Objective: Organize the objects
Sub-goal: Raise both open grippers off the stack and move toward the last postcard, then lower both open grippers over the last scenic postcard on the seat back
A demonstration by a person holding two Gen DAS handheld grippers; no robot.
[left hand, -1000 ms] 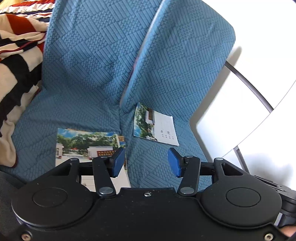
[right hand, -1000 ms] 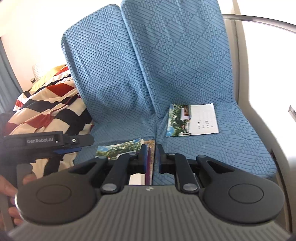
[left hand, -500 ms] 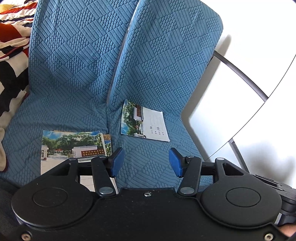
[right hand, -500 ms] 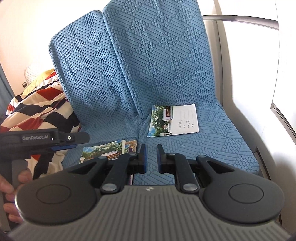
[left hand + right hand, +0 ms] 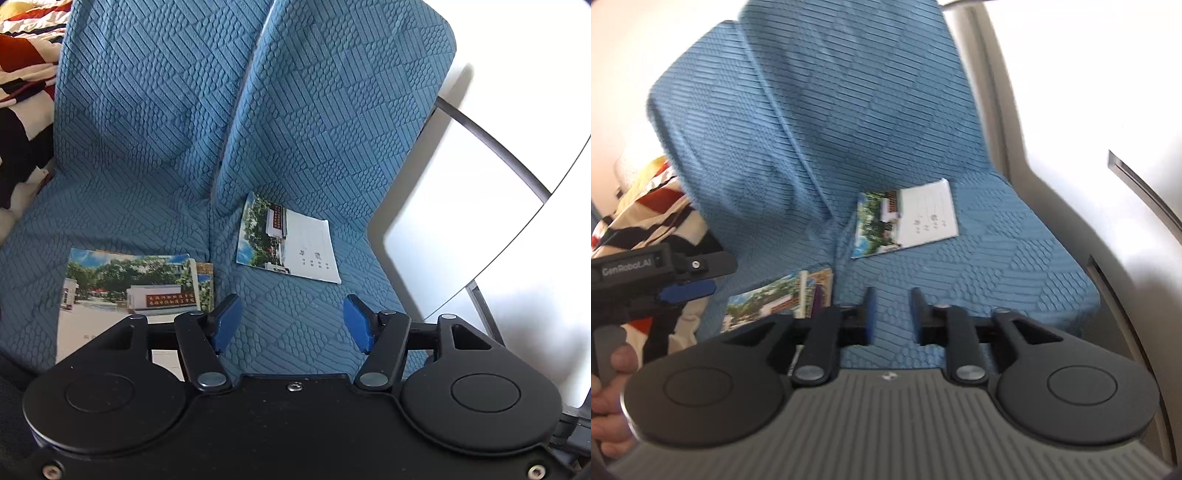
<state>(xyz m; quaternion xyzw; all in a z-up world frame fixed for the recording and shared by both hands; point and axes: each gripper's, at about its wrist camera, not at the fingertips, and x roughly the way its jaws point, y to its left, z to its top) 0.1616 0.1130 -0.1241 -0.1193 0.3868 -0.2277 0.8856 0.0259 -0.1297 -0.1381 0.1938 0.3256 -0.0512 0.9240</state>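
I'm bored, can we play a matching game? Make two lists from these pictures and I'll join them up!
Things:
1. lone booklet
2. stack of booklets
3. striped blanket
4. left tongs

Places or states:
A. beside the seats, at the far left
B. open, nothing between them
C. on the right seat cushion
D. on the left seat cushion

Pairs: 1-C, 2-D, 3-A, 4-B
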